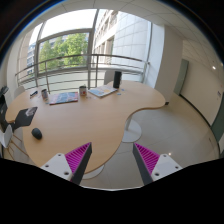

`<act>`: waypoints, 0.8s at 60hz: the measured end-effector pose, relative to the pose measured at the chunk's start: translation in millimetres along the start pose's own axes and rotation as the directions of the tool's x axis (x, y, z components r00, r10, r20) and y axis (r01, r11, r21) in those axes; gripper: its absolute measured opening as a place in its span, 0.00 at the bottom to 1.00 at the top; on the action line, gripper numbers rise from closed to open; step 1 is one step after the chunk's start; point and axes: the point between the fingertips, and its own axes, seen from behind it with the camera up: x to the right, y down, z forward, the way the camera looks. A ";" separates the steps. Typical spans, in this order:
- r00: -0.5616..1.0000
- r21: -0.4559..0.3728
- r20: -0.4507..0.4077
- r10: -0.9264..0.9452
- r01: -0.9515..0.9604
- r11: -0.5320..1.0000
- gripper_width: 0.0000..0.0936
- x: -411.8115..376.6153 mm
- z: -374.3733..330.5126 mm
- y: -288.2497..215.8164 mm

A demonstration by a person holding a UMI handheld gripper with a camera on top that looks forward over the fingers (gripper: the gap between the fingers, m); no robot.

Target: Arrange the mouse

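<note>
A small dark mouse (37, 132) lies on the light wooden table (85, 115), near its left edge, far beyond my fingers and to their left. My gripper (112, 158) is open and empty, held high above the floor. Its two fingers with magenta pads (78, 158) stand wide apart, with only grey floor and the table's near edge between them.
A laptop (63, 97), a paper sheet or second laptop (103, 91), a dark cup (82, 90) and a dark upright box (117, 79) stand at the table's far side. Dark chairs (22, 117) are at the left. A railing and large windows lie beyond.
</note>
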 end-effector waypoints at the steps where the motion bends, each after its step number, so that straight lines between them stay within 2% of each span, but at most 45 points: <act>1: 1.000 -0.002 -0.003 -0.001 0.001 1.000 0.90 0.3 -0.1 0.9; 9: 0.999 -0.004 -0.033 -0.020 0.019 1.000 0.90 -3.9 -1.6 18.0; 19: 0.999 -0.040 -0.038 -0.017 0.015 0.999 0.89 -62.9 -26.9 85.8; 33: 0.992 -0.104 0.128 -0.016 0.030 0.994 0.90 -205.9 -8.7 143.2; 48: 0.968 -0.075 0.238 -0.081 0.101 0.992 0.90 -348.8 65.2 124.6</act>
